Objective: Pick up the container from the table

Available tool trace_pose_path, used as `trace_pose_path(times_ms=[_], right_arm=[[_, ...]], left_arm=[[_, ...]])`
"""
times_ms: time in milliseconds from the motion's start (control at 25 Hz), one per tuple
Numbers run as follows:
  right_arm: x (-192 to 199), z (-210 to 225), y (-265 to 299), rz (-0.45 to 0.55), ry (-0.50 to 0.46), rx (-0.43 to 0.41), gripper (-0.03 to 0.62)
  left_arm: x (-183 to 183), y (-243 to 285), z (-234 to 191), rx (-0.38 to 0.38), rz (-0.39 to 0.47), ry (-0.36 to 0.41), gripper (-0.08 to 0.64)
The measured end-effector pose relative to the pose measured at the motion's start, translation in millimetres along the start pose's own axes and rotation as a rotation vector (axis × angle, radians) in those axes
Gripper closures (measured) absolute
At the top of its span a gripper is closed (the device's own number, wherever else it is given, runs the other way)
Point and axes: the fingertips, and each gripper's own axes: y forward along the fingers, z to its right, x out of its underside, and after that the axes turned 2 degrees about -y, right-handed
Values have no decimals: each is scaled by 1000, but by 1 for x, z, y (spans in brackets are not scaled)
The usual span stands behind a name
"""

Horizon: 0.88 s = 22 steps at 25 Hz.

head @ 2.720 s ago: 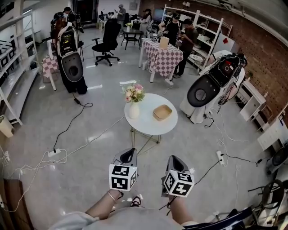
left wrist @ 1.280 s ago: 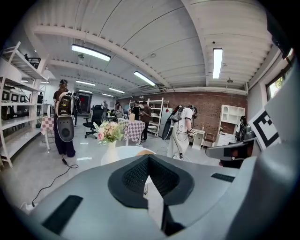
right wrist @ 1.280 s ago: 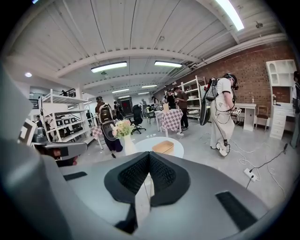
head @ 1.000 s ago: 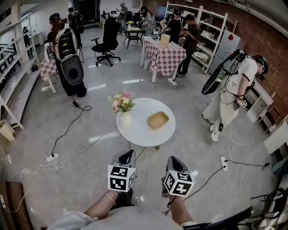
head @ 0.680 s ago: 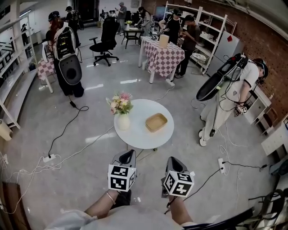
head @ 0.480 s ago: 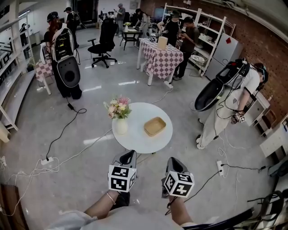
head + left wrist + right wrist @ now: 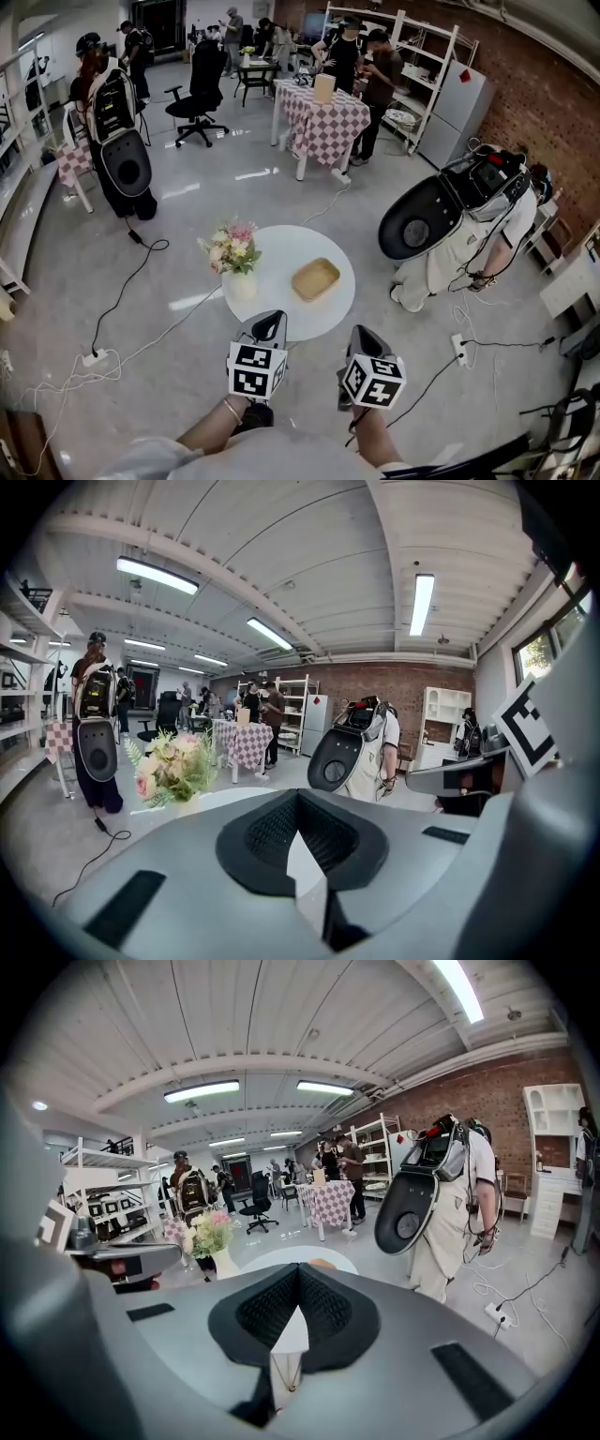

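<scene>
Two empty grippers hover at the near edge of the round white desk, the left gripper and right gripper both with jaws together. Ahead, between their lines, sits the shallow wooden container, with a flower vase ahead-left. This looks like the approach step. Next, one pair of jaws must part and straddle the container's rim.

The container looks like pale, matt wood or woven fibre; the bench has a smooth white top, and the vase is glossy white. The left hand-held gripper and right hand-held gripper have matt grey plastic shells and black ribbed pads. The grey floor is polished and reflects the lights, and the wall is rough brick.
</scene>
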Motion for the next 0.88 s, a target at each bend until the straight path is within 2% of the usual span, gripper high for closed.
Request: trace_pose_path(times_ms=[200,880], right_arm=[[-16,7,28,0,7,13,568],[-55,16,109,-5,33,79,568]], left_arm=[[-18,31,-10,12,9,7,555],[-53,118,-32,125,-4,63,555]])
